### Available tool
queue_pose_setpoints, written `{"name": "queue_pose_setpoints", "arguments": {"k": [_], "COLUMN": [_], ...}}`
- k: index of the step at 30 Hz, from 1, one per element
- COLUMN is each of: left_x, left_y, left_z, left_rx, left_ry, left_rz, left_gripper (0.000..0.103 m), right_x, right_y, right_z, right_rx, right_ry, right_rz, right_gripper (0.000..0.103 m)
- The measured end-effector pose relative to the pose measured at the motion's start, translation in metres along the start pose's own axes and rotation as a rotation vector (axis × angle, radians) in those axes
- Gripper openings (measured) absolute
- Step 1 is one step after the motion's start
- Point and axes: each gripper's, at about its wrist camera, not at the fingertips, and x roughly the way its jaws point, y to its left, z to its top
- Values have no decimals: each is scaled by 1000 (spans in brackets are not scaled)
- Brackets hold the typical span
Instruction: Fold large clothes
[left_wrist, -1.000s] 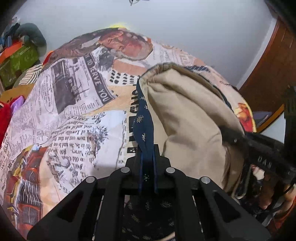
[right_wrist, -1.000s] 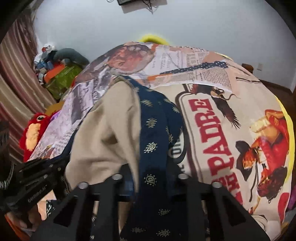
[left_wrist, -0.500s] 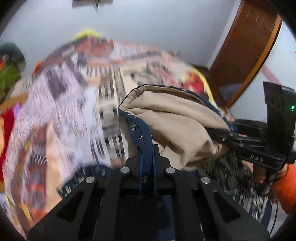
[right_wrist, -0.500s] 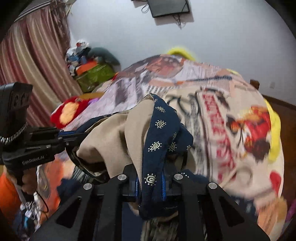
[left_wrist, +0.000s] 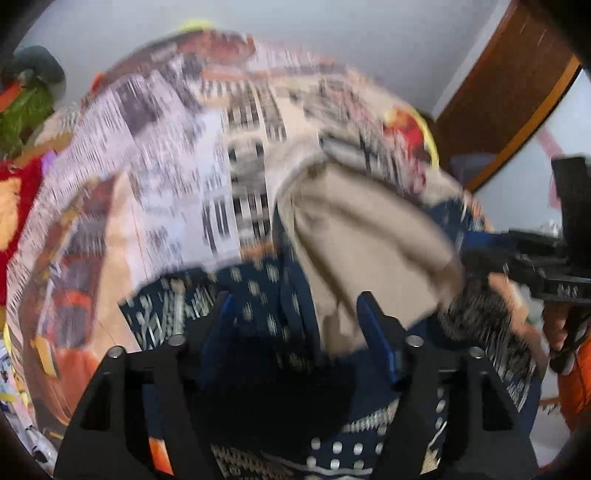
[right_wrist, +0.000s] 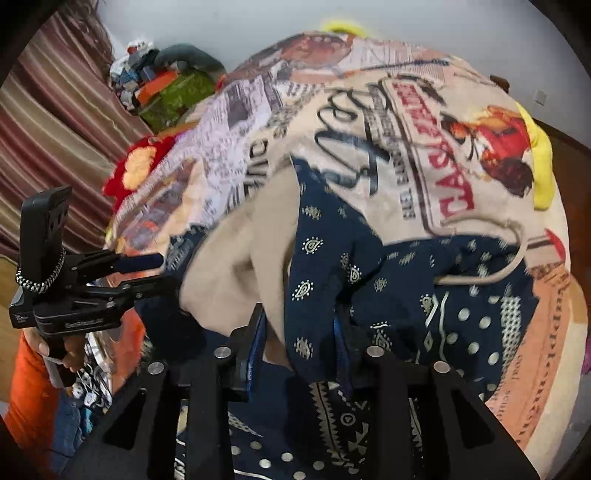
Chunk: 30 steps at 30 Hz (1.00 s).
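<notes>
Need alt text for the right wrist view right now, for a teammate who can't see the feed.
The right gripper has just been opening, its jaws apart with a fold of the navy patterned garment with beige lining between them, over a bedspread printed like newspaper. At left, the left gripper, held by a hand, reaches toward the same cloth.

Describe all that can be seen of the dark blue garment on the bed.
The dark blue garment is soft printed cloth: navy outside with small cream paisley marks, dots and banded borders, and a plain beige lining. It lies half folded on the printed bedspread, the top flap turned over so the lining shows. A beige cord loops over its right part. The right tongs and left tongs have just been opening, with cloth between them still, no longer clamped.
</notes>
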Motion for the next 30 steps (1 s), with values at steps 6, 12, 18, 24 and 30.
{"name": "queue_pose_setpoints", "arguments": {"k": [6, 12, 18, 24, 30], "left_x": [35, 102, 126, 74, -14], "left_y": [19, 33, 25, 0, -28], "left_z": [41, 50, 50, 48, 29], "left_rx": [-91, -178, -160, -31, 88], "left_ry": [10, 116, 133, 2, -112], "left_rz": [3, -66, -123, -105, -94], "left_gripper": [70, 70, 17, 6, 6], "right_x": [-15, 37, 82, 72, 25], "right_y": [-1, -16, -29, -22, 4], "right_z": [36, 65, 65, 62, 42], "right_rx": [18, 81, 119, 82, 17], "right_ry": [-159, -47, 20, -17, -91], "right_rz": [25, 34, 52, 149, 198], "right_gripper": [86, 86, 60, 22, 18]}}
